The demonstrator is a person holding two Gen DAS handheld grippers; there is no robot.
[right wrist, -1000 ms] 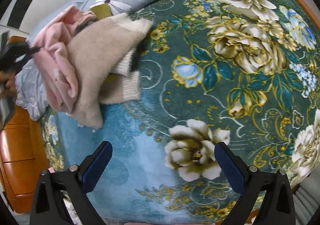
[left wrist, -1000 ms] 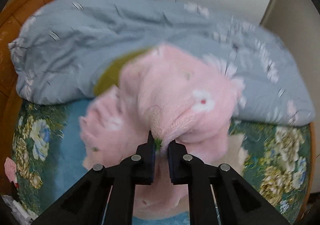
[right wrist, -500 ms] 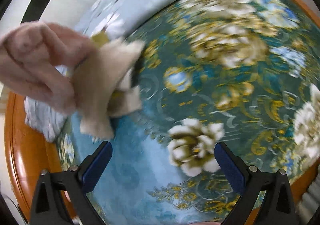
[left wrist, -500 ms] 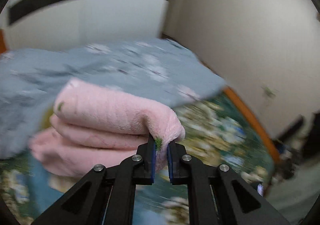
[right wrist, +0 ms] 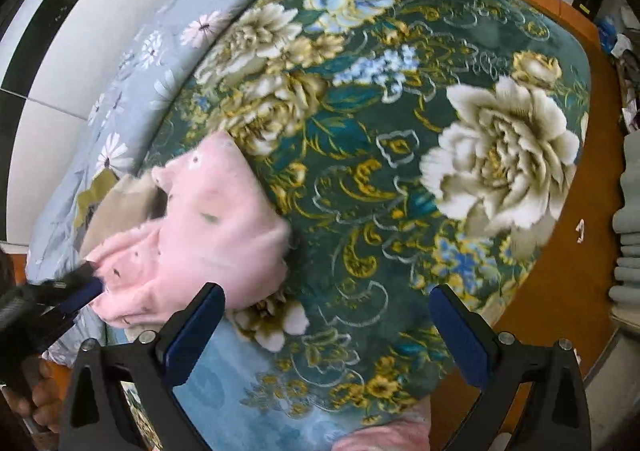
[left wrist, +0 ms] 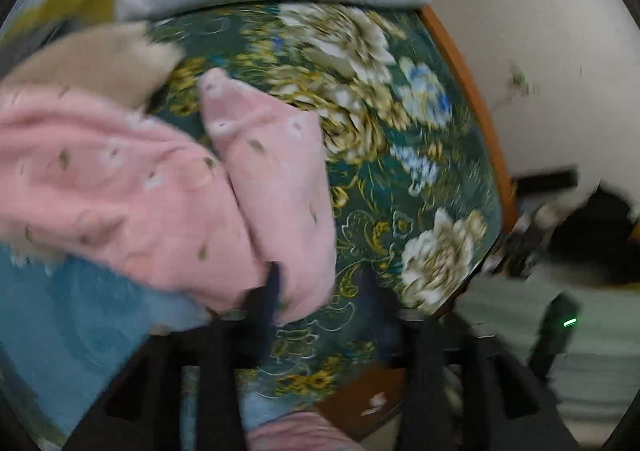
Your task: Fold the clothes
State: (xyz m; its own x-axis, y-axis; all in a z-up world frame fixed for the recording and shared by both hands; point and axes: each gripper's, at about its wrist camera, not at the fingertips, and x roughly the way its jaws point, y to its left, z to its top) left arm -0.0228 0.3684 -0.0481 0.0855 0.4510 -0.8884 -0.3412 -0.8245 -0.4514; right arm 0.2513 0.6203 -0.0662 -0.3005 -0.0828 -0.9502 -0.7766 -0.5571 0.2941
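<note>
Nearest the bed's front edge, the right tongs (right wrist: pixel 326 327) hang wide open, holding nothing. Just beyond, the left tongs (left wrist: pixel 320 291) stand parted in blur, one finger against the pink garment (left wrist: pixel 168 187); whether they grip it I cannot tell. That garment lies bunched toward the bed's (right wrist: pixel 400 187) left side, over a beige garment (left wrist: pixel 92 63). Farther back, a grey quilt (right wrist: pixel 160 51). Dragging a loose hem could undo any folds.

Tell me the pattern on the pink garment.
Small white flowers and green leaf flecks on the pink garment; clearest in the left wrist view.

left view motion-blurred, pink garment (left wrist: pixel 168 187) cut off at left edge, beige garment (right wrist: pixel 120 207) largely hidden beneath it
</note>
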